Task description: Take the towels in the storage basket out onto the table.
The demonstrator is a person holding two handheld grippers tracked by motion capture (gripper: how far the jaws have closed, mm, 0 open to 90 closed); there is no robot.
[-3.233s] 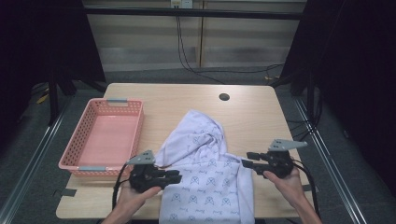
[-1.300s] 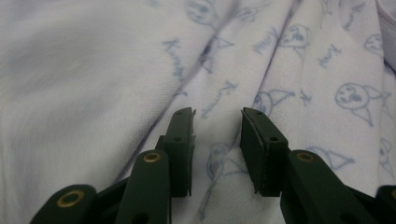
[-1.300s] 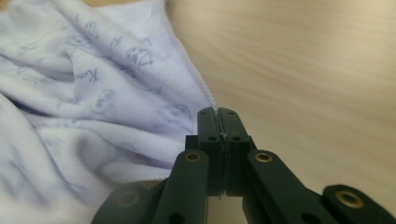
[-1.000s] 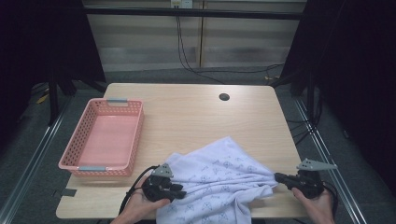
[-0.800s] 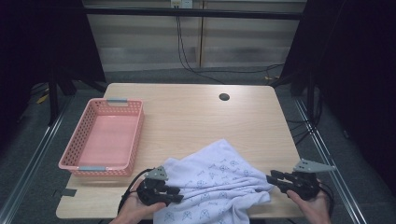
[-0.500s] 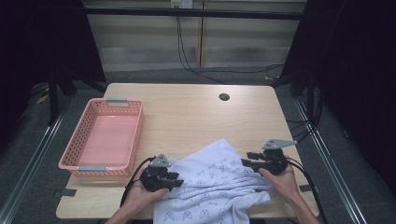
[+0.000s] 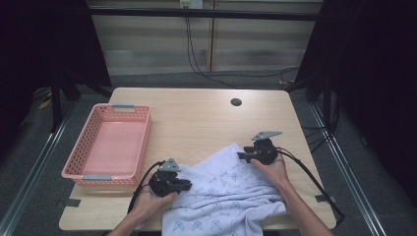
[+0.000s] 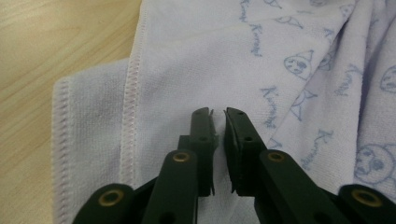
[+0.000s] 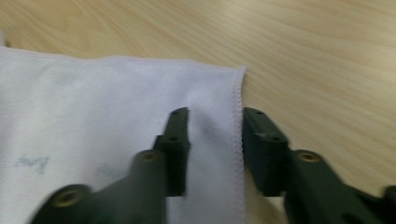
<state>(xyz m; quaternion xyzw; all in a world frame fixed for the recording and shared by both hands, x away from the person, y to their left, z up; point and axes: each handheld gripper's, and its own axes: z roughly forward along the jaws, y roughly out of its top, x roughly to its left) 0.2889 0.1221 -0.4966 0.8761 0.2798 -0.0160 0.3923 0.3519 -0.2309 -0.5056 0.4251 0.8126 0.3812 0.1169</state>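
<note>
Dark curtains flank a pale wall behind the wooden worktop (image 7: 196, 123), with cables hanging down at the back. A pink basket (image 7: 109, 146) sits on the worktop's left side, standing apart from the work in hand. A small dark round hole (image 7: 236, 102) lies near the far edge.

A white towel (image 7: 226, 196) printed with small blue figures lies crumpled on the near part of the worktop, between the two hands, its near end running over the front edge.

Left claw (image 7: 183, 184): held low at the towel's left edge. In the left gripper view the left claw (image 8: 218, 122) shows its jaws almost together, with a thin ridge of the towel (image 8: 243, 65) pinched up in the narrow gap. A stitched hem and a folded-over layer lie just to the left of the jaws, bare wood beyond.

Right claw (image 7: 244, 156): held at the towel's far right corner, the person's hand behind it. In the right gripper view the right claw (image 9: 215, 135) stands spread, one jaw over the cloth and the other beyond the hem, over bare wood. The towel's (image 9: 116, 126) stitched edge runs up between the jaws, with its corner just ahead of them. Whether the jaws touch the cloth cannot be told.
</note>
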